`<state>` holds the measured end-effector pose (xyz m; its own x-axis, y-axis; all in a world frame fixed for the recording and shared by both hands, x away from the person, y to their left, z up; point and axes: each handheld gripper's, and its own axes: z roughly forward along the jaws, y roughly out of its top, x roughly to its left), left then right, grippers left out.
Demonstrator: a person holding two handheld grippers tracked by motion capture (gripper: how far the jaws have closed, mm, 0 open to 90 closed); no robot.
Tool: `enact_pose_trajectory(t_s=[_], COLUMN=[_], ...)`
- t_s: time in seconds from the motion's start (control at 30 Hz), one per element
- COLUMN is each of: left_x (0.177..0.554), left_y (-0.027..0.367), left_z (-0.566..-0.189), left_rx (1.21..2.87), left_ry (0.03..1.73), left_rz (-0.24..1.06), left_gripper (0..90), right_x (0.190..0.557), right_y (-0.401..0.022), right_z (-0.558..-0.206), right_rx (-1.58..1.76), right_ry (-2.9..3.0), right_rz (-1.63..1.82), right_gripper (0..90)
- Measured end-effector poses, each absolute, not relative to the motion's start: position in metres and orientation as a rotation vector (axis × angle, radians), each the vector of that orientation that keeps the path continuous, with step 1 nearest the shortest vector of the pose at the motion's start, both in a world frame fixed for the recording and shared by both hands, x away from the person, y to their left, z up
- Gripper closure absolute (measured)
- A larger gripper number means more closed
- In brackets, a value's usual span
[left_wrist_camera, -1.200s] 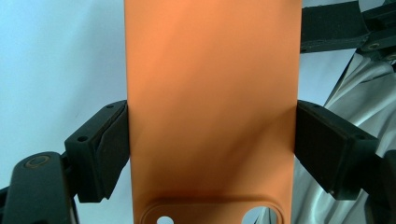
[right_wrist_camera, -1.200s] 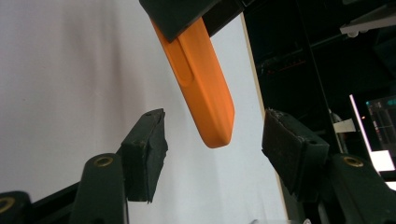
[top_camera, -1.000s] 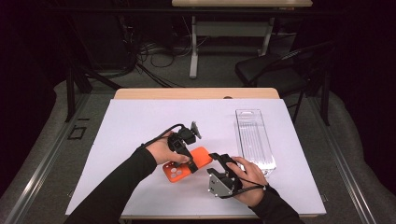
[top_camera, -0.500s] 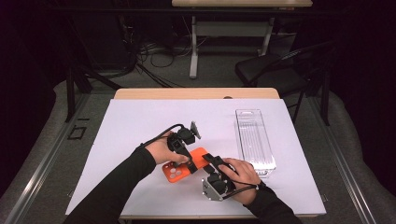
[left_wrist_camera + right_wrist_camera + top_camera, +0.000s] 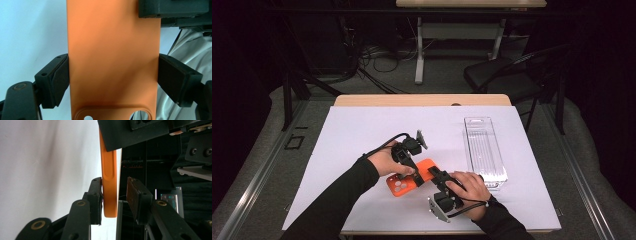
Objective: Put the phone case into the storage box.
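An orange phone case (image 5: 401, 184) hangs just above the white table sheet (image 5: 362, 130), near its front middle. My left gripper (image 5: 414, 175) is shut on it, one pad against each long side, as the left gripper view shows (image 5: 112, 80). The camera cutout of the case (image 5: 112, 50) points toward that camera. My right gripper (image 5: 438, 176) meets the case from the right. Its jaws have just been closing around the case's end edge (image 5: 110, 182). One right pad (image 5: 96, 195) touches the case and the other pad (image 5: 133, 197) stands a small gap off.
A long clear plastic tray (image 5: 484, 150) lies on the sheet right of my right hand. A black chair (image 5: 512, 80) and a desk frame stand beyond the table's far edge. Cables trail from both grippers.
The right hand has shifted a little left toward the case, and its jaws have narrowed around the case's end. The left hand and the case stay put.
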<state>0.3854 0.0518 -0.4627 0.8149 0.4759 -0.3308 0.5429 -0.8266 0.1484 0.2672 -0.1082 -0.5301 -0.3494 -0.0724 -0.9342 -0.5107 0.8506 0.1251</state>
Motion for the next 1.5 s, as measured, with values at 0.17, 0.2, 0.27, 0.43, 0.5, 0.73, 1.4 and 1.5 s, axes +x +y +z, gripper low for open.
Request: enact_pose_trajectory(t_s=[0.17, 0.2, 0.27, 0.43, 0.5, 0.73, 1.4, 1.5], left_x=[0.3857, 0.3858, 0.386, 0.3872, 0.3874, 0.3884, 0.3906, 0.3907], left_y=[0.0507, 0.0507, 0.0509, 0.0518, 0.0517, 0.0517, 0.054, 0.0538], left_z=[-0.4627, -0.4628, -0.4631, -0.4634, -0.4637, -0.4654, -0.4653, -0.4652], left_rx=[2.763, 2.762, 2.755, 2.754, 2.753, 2.745, 2.716, 2.712], left_ry=[0.776, 0.777, 0.78, 0.789, 0.79, 0.798, 0.815, 0.816], left_rz=[-0.43, -0.44, -0.45, -0.468, -0.475, -0.49, -0.532, -0.534], left_gripper=[16.3, 16.3, 16.3, 16.3, 16.3, 16.3, 16.1, 16.1], right_x=[0.2669, 0.267, 0.2671, 0.2667, 0.2666, 0.2659, 0.2653, 0.2653], right_y=[-0.1086, -0.1086, -0.109, -0.1095, -0.1096, -0.1103, -0.1122, -0.1127], right_z=[-0.5315, -0.5316, -0.5323, -0.5335, -0.5341, -0.536, -0.5398, -0.5403], right_rx=[-0.455, -0.456, -0.458, -0.474, -0.477, -0.488, -0.487, -0.484], right_ry=[1.875, 1.874, 1.873, 1.862, 1.86, 1.854, 1.791, 1.784], right_rz=[0.466, 0.466, 0.467, 0.458, 0.46, 0.45, 0.46, 0.463], right_gripper=[69.3, 69.8, 70.4, 73.4, 74.3, 78.4, 80.1, 80.2])
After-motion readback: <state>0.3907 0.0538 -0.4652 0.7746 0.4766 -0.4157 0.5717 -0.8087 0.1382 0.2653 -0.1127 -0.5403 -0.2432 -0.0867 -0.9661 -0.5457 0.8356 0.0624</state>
